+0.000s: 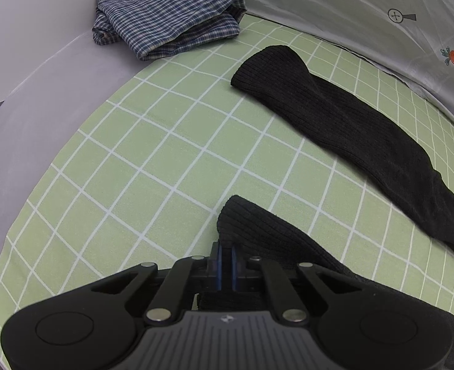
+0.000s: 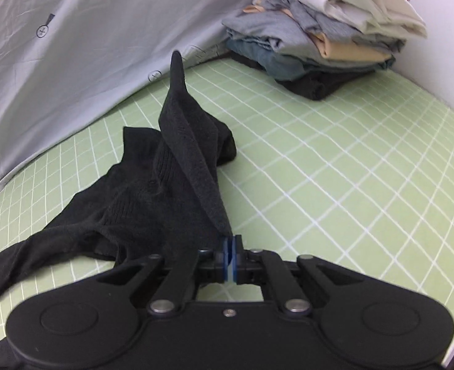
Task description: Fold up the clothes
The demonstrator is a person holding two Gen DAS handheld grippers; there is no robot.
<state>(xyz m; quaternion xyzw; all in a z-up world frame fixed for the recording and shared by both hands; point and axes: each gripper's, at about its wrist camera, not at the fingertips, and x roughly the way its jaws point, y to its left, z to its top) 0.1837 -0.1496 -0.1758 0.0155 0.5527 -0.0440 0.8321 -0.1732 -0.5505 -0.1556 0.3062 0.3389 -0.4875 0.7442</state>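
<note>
A black ribbed knit garment (image 1: 344, 129) is spread across the green checked sheet (image 1: 152, 166), with 1 long leg stretched toward the far left in the left wrist view. The near cuff is pinched between the pressed-together pads of the left gripper (image 1: 226, 254). In the right wrist view, a lifted fold of the same garment (image 2: 193, 166) is clamped by the right gripper (image 2: 230, 248). A folded plaid shirt (image 1: 168, 21) is seen at the far left, a stack of folded clothes (image 2: 319, 37) at the far right, and a grey printed cover (image 2: 72, 49) along the far side.
</note>
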